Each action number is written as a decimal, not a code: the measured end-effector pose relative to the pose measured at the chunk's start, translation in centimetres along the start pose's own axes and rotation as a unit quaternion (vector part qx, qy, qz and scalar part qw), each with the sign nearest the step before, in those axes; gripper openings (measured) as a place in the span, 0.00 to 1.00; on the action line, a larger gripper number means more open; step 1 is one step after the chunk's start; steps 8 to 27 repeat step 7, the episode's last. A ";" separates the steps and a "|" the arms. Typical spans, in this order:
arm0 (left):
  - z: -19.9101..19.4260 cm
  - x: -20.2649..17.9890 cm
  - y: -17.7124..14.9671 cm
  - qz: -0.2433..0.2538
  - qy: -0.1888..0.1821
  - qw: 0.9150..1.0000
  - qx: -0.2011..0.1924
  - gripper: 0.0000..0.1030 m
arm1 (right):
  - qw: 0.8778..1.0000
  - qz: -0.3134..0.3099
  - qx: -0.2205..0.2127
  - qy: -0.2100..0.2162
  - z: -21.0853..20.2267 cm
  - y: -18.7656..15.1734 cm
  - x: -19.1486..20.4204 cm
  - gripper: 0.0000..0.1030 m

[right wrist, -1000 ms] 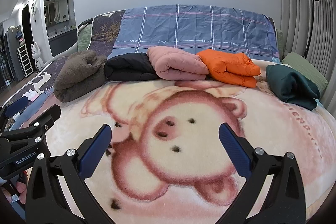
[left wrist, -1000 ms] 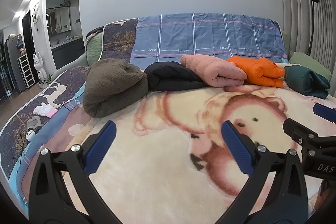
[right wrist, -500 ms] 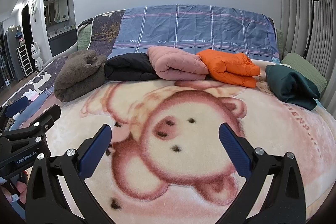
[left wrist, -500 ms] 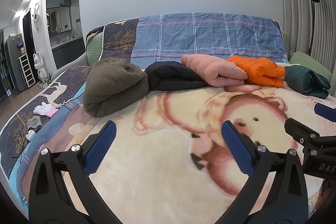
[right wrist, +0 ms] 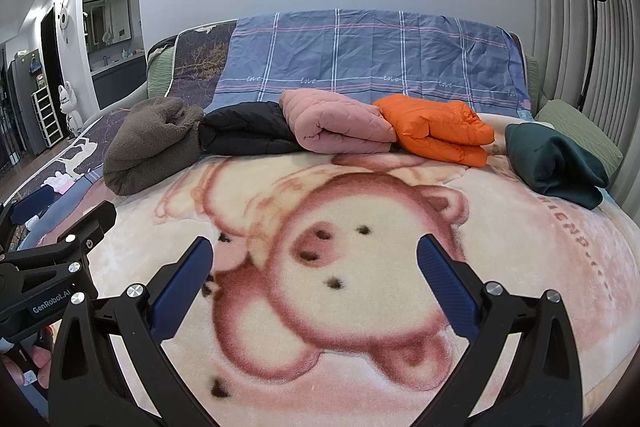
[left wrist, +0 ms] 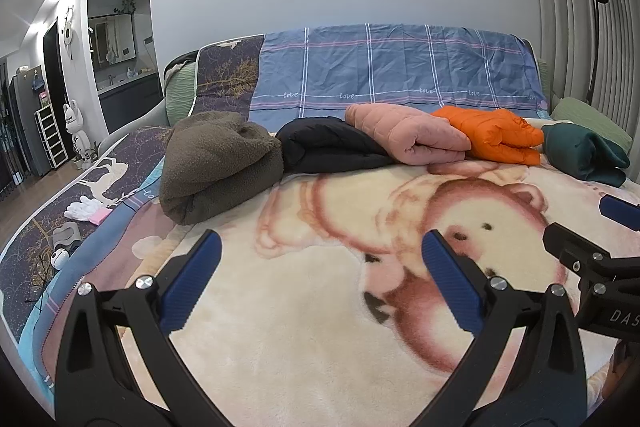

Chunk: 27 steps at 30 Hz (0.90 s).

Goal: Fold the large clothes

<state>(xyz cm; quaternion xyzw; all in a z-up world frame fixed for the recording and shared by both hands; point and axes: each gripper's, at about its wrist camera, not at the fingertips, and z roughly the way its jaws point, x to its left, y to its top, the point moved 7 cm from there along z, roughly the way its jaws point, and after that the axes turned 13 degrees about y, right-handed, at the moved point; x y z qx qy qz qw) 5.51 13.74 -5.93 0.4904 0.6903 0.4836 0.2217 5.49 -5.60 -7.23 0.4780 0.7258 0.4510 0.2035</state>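
Bedroom with a pig-print blanket bare ahead of both grippers. Left gripper and right gripper hover over it, jaws spread, holding nothing. Beyond them lie five folded garments in a row: brown fleece, black jacket, pink jacket, orange jacket, green garment.

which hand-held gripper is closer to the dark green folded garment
Right. The right hand-held gripper sits nearer the dark green garment at the row's right end; the left hand-held gripper is further left, toward the brown fleece.
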 end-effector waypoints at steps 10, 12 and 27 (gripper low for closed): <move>0.0 0.0 -0.1 0.000 0.000 1.000 0.000 0.98 | 1.000 0.000 0.000 0.000 0.0 0.0 0.0 0.99; 0.0 0.0 -0.1 0.000 0.000 1.000 0.000 0.98 | 1.000 0.000 0.000 0.000 0.0 0.0 0.0 0.99; 0.0 0.0 -0.1 0.000 0.000 1.000 0.000 0.98 | 1.000 0.000 0.000 0.000 0.0 0.0 0.0 0.99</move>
